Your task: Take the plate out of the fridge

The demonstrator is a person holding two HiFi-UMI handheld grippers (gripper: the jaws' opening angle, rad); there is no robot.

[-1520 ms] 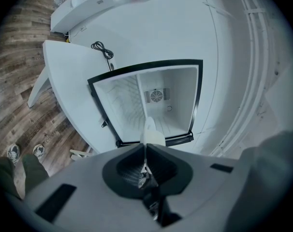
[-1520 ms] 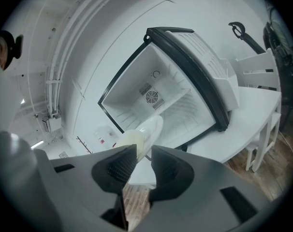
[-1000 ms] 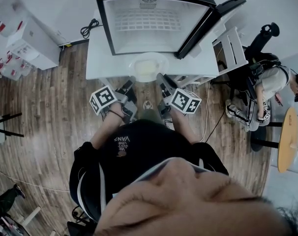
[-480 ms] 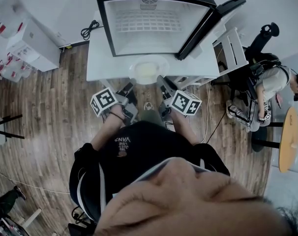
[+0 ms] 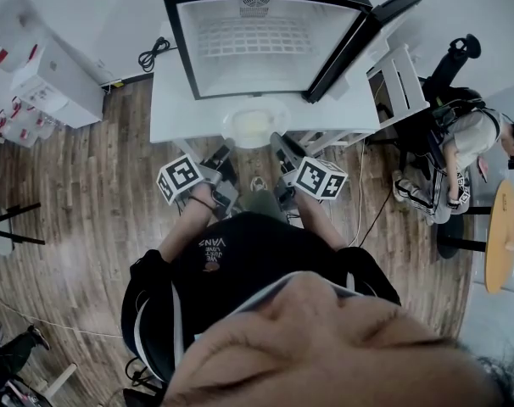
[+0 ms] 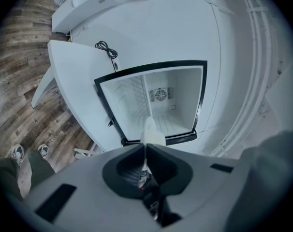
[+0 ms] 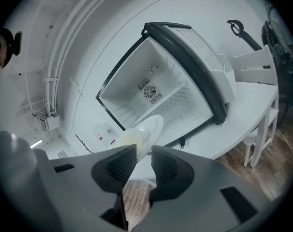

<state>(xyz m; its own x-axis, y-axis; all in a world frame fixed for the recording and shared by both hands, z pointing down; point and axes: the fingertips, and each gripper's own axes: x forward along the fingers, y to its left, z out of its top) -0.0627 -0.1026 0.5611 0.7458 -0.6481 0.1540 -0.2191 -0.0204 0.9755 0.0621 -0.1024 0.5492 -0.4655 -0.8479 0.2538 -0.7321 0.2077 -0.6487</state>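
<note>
A white plate with a pale yellow mound on it hangs over the front edge of the white table, just outside the open, empty mini fridge. My left gripper is shut on the plate's near left rim and my right gripper on its near right rim. In the left gripper view the plate shows edge-on, pinched in the left gripper. In the right gripper view the plate runs in between the jaws of the right gripper.
The fridge door stands swung out to the right. A black cable lies on the table at the left. A white chair and a seated person are to the right, and white boxes to the left.
</note>
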